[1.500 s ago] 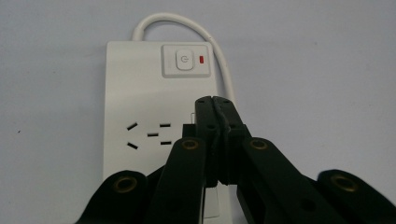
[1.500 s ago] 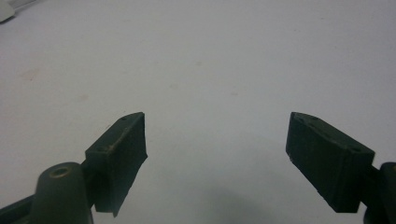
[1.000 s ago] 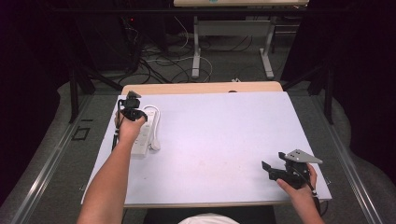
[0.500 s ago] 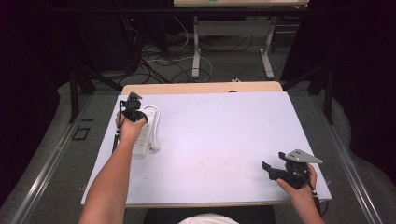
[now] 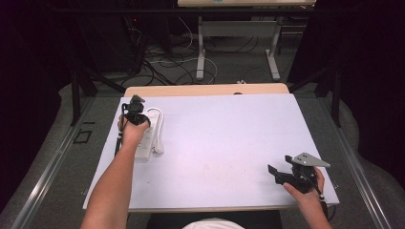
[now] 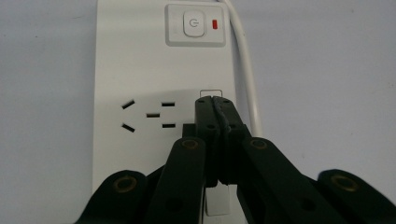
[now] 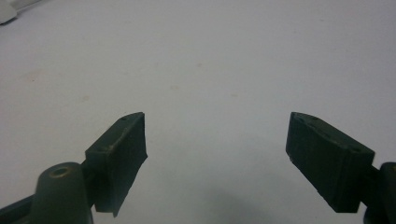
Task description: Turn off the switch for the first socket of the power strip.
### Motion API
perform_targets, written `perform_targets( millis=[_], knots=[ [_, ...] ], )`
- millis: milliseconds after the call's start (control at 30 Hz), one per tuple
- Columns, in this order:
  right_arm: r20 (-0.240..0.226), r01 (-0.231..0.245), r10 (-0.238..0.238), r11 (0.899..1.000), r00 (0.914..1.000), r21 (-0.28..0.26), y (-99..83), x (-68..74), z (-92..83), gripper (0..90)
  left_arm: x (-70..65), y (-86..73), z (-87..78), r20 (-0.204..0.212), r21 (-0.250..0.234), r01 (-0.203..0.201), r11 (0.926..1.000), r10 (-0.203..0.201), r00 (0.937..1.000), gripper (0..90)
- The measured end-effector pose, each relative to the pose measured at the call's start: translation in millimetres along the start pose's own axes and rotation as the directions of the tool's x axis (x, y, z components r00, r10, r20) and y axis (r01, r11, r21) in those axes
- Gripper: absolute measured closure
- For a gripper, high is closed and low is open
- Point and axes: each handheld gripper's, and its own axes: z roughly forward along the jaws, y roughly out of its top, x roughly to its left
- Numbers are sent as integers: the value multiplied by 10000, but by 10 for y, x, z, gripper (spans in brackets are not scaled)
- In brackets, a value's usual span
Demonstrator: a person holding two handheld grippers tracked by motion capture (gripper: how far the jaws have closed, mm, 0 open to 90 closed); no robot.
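Power strip point(image 6: 154, 93) judged rigid, light and slick, best gripped across its long edges; left gripper point(image 6: 215, 100) pressed together on top, right gripper point(image 7: 217, 158) spread, idle.

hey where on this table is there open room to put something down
The white table top is bare between the power strip at its left edge and the right gripper near the front right corner, including the far right. The strip's spot, under the left gripper, is crowded.

**Two grippers at a white table**

The left gripper point(image 5: 135, 107) sits over a white power strip point(image 5: 149, 138) near the table's point(image 5: 229, 133) left edge. The right gripper point(image 5: 279, 174) rests near the front right corner, well apart.
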Motion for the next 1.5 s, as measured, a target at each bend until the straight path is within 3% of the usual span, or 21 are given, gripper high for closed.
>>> perform_targets(
  millis=[767, 1300, 1500],
  knots=[
    [-13, 23, -23, 10000, 10000, 5, 1, 0, -7, 199, 62, -34, 69, 25, 173, 159, 9997, -160, 9999, 896],
    [-17, -35, 35, 10000, 10000, 11, 1, 7, 0, 199, 59, -39, 75, 251, -89, 404, 9991, -402, 9989, 884],
    [-22, 14, -13, 9999, 10000, 101, 6, 4, -12, 199, 56, -41, 75, 202, -96, 292, 9995, -290, 9994, 884]
  ],
)
